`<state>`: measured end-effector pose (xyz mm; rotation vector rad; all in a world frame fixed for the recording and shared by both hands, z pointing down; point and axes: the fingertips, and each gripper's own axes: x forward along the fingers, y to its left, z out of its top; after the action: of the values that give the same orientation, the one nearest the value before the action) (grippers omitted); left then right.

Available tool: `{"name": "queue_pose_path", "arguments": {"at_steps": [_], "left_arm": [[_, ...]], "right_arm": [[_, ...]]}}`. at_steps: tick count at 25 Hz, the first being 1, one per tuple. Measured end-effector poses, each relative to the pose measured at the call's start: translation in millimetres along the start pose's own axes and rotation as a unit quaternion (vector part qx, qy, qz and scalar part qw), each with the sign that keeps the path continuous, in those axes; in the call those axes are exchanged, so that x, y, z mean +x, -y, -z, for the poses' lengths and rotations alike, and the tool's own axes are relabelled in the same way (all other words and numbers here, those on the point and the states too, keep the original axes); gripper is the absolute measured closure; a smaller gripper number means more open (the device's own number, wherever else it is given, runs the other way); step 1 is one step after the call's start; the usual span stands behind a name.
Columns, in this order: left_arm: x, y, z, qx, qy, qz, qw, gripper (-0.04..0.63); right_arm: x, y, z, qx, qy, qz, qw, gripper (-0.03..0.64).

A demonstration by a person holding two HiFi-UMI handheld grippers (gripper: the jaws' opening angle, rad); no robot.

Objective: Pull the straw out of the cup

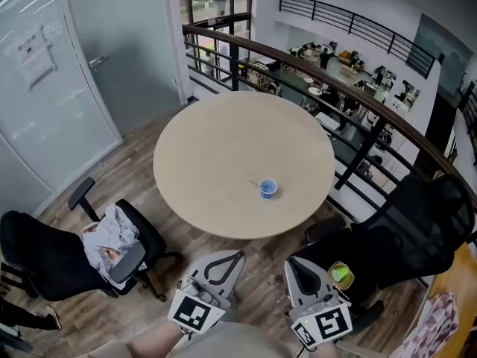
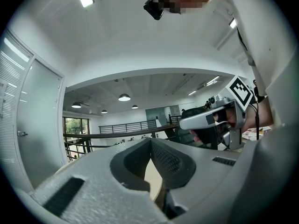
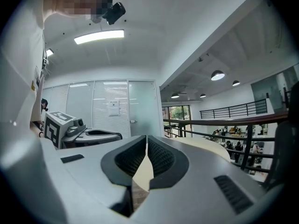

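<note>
A small blue cup stands on the round beige table, toward its near right side. A thin straw sticks out of the cup, leaning to the left. Both grippers are held low in front of the person, short of the table's near edge and well away from the cup. My left gripper has its jaws meeting at the tips with nothing between them. My right gripper is shut and empty too. Each gripper view shows the other gripper beside it; neither shows the cup.
A black office chair with a bundle of cloth on it stands at the near left of the table. Another black chair stands at the near right. A curved railing runs behind the table; a glass door is at far left.
</note>
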<state>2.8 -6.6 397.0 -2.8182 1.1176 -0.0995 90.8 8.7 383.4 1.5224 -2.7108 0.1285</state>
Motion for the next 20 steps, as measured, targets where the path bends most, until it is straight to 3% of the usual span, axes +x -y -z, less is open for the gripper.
{"name": "queue_pose_path", "arguments": {"at_steps": [7,15,20], "left_arm": [[25,-73,2,-0.013,-0.002,0.005,0.9999,0.581],[57,-134,5,-0.009,0.003,0.047,0.9989,0.581],[71,-160,4,-0.041,0.012,0.055,0.9976,0.581]], "right_arm": [[75,16,-7,0.005,-0.010,0.029,1.000,0.591],[145,27,-18,-0.002,-0.015,0.053,0.998,0.591],[172,34,-23,-0.001,-0.014,0.068,0.998,0.591]]}}
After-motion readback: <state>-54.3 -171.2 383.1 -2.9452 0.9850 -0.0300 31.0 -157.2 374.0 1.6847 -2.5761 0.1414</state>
